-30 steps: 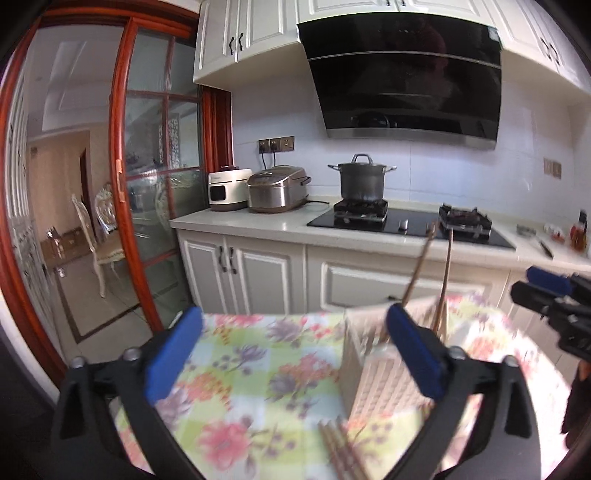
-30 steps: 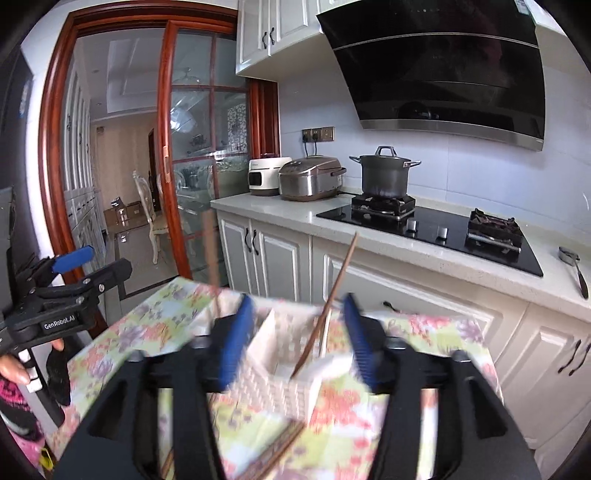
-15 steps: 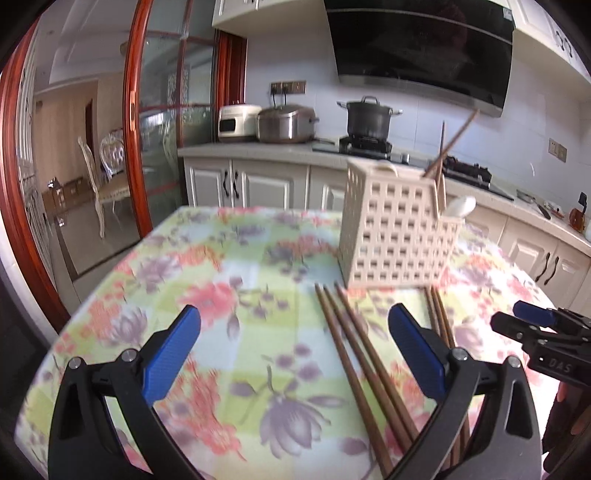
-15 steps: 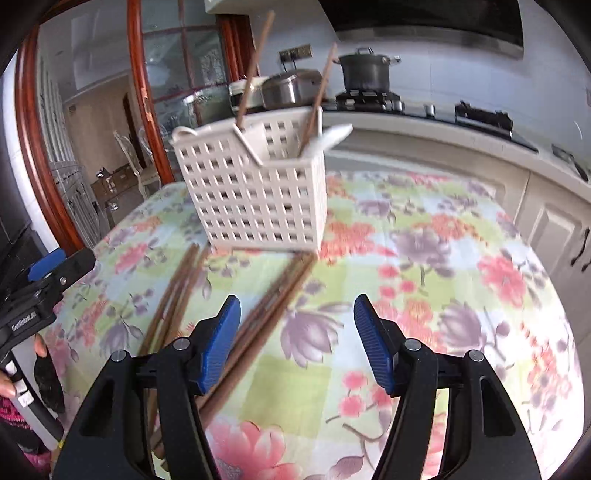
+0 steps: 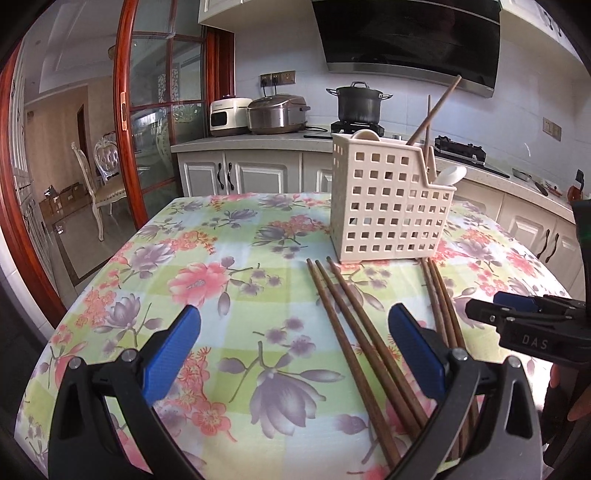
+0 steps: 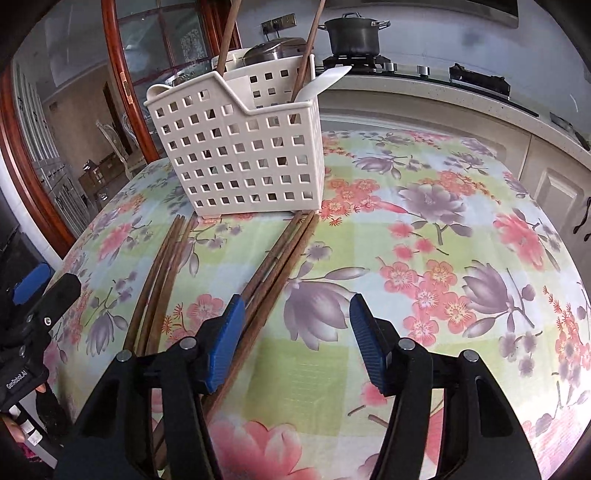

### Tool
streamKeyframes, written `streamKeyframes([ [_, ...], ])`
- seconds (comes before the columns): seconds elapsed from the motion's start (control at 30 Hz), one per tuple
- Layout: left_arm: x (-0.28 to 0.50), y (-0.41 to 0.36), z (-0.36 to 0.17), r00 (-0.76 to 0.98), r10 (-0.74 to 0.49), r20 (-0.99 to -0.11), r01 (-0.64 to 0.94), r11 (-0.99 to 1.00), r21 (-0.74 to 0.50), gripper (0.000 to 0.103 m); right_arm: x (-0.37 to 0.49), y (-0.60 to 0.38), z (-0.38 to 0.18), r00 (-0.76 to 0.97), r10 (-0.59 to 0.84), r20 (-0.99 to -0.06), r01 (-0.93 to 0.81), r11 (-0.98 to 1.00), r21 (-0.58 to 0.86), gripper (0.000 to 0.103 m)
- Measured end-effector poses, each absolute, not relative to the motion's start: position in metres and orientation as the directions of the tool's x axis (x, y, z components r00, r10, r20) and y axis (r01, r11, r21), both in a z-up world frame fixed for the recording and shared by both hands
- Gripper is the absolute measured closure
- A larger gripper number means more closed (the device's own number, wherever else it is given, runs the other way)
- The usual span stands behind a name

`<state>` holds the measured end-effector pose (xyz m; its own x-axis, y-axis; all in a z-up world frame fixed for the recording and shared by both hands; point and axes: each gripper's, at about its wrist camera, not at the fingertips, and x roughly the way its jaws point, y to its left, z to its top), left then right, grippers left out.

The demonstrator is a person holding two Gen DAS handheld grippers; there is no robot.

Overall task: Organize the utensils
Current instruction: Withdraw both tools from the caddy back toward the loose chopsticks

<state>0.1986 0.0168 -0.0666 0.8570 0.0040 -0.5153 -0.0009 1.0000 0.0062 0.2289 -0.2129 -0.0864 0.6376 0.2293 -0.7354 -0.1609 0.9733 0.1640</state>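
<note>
left wrist view:
left hand-held gripper: jaws wide apart, nothing between the pads, hovering over the bench.
room: bare floral cloth to the left and ahead of the jaws; bench edge curves off at left, floor below it.
chopsticks: three lie flat, running from just in front of the basket toward the right pad; their near ends are hidden under the gripper body.
second bundle: right of the first, partly behind the right pad; count unclear.
basket: white perforated caddy at the bench's far side, upright; two chopsticks and a white spoon stick out of it.
right hand-held gripper: seen side-on at the right edge, cut off.

right wrist view:
right hand-held gripper: jaws closing, nothing between them; the left pad overlaps the nearer chopstick bundle.
room: open cloth to the right, up to the bench edge.
hidden: bundle ends vanish under the gripper; basket interior hard to read.
room beyond: kitchen counter with a pot on the hob, red-framed glass door at left.
</note>
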Motion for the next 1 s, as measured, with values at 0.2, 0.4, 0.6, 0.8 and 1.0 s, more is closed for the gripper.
streamKeyframes([
  [0.2,0.195,0.017,-0.063,0.868,0.008,-0.497,-0.001,1.0,0.013,0.004,0.239,-0.21,-0.091,0.605,0.232,-0.762,-0.145,0.973,0.181,0.054],
  [0.4,0.193,0.019,-0.061,0.871,0.003,-0.491,0.003,1.0,0.011,0.004,0.248,-0.199,-0.095,0.586,0.184,-0.789,-0.128,0.983,0.134,0.056],
  [0.6,0.192,0.022,-0.062,0.87,0.005,-0.493,-0.002,1.0,0.006,0.004,0.247,-0.198,-0.096,0.589,0.126,-0.798,-0.113,0.991,0.073,0.061],
  [0.8,0.192,0.023,-0.061,0.871,0.006,-0.491,-0.005,1.0,0.003,0.004,0.254,-0.194,-0.096,0.571,0.112,-0.813,-0.139,0.989,0.039,0.077],
  [1.0,0.192,0.023,-0.061,0.871,0.007,-0.491,-0.004,1.0,0.007,0.004,0.266,-0.184,-0.096,0.565,0.109,-0.818,-0.162,0.987,0.02,0.086],
])
